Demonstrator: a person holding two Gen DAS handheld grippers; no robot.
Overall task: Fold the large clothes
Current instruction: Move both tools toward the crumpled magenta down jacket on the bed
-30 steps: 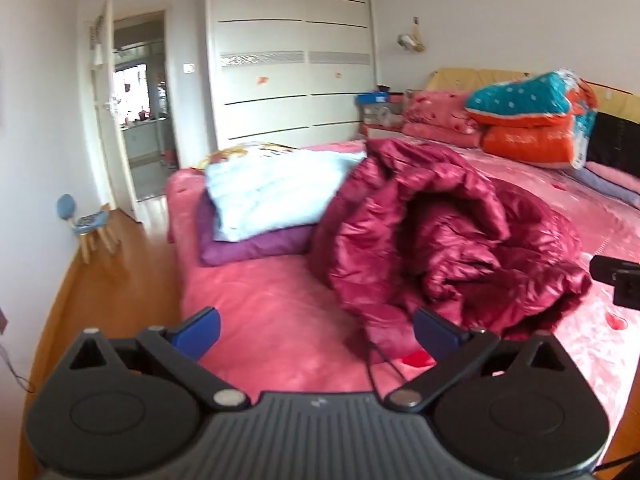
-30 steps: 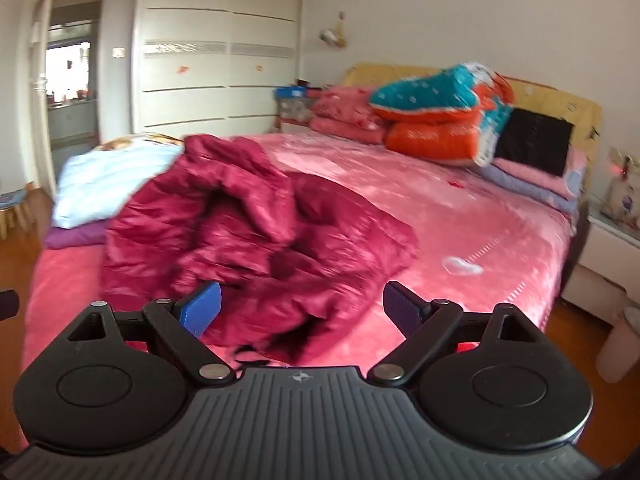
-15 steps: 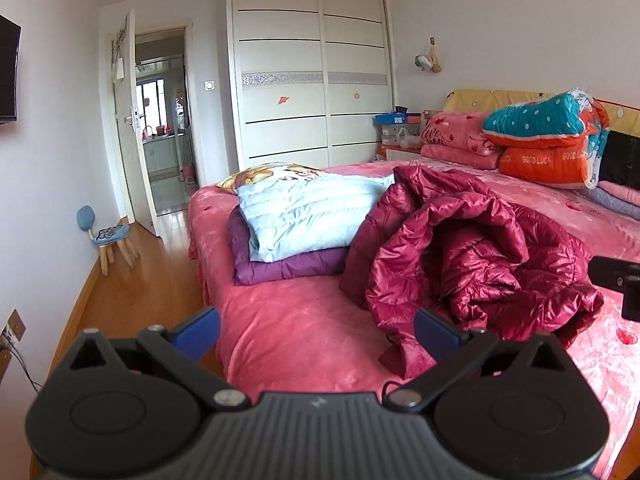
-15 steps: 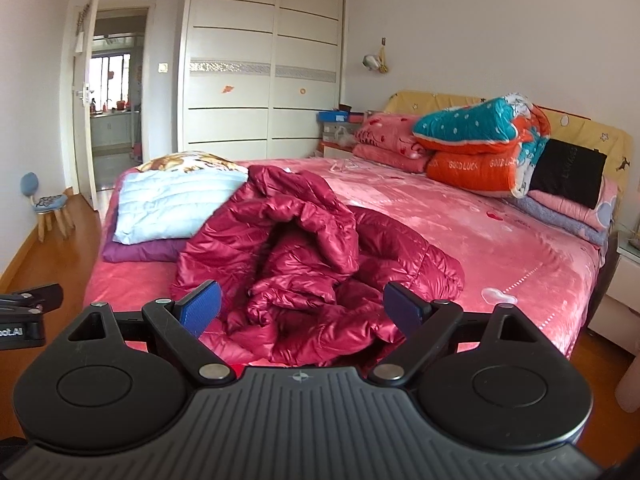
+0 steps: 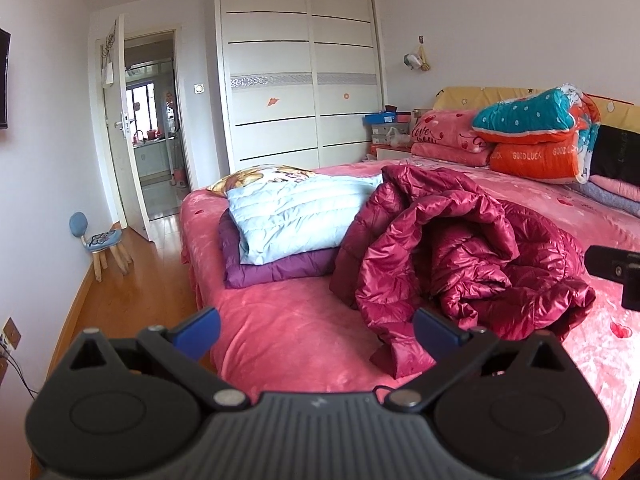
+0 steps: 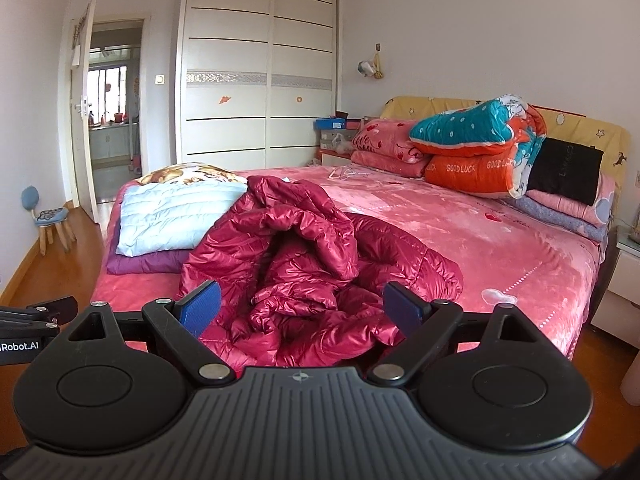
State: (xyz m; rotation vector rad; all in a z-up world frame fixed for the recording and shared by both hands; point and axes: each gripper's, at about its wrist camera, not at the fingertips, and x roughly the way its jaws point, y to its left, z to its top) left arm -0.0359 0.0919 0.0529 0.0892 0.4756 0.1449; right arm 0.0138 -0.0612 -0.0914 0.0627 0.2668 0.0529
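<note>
A crumpled dark red puffer coat [image 5: 460,252] lies in a heap on the pink bed [image 5: 280,328]; it also shows in the right wrist view [image 6: 312,268]. My left gripper [image 5: 316,332] is open and empty, held back from the bed's near edge, left of the coat. My right gripper [image 6: 300,308] is open and empty, held in front of the coat and apart from it. The right gripper's tip shows at the right edge of the left wrist view [image 5: 616,268].
A folded light blue jacket [image 5: 296,212] lies on a folded purple one [image 5: 276,268] at the bed's left corner. Folded quilts and pillows [image 6: 476,152] are stacked at the headboard. A small stool [image 5: 104,244], wooden floor, open door and white wardrobe [image 5: 300,80] stand to the left.
Both grippers have pulled back and risen away from the coat, so more of the room and bed shows. The coat lies still. Both stay open.
</note>
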